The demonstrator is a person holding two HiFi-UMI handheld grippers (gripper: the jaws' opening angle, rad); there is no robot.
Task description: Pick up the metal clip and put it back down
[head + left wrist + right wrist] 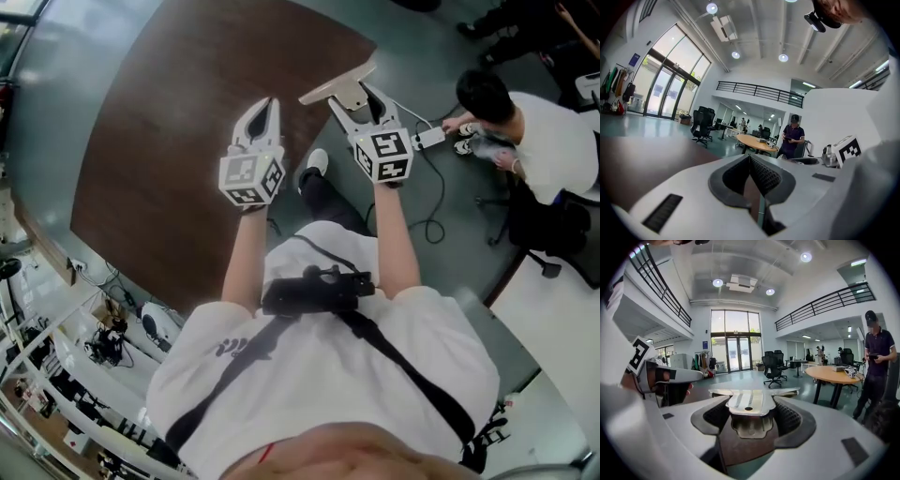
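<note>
The metal clip (339, 87), shiny with a wide flat lip, is held in the air over the near edge of the dark brown table (169, 141). My right gripper (361, 97) is shut on it. In the right gripper view the clip (750, 403) sits between the ribbed pads (790, 418), its lip spreading sideways beyond the right gripper (751, 414). My left gripper (265, 103) hovers beside it to the left, shut with nothing in it. Its pads (764, 176) meet in the left gripper view, where the left gripper (751, 164) faces the room.
A person (525, 131) sits on the floor to the right near a power strip (431, 138) and its cable. Farther off stand a round wooden table (834, 373), office chairs (772, 364) and a standing person (876, 357). My shoe (317, 164) shows below the grippers.
</note>
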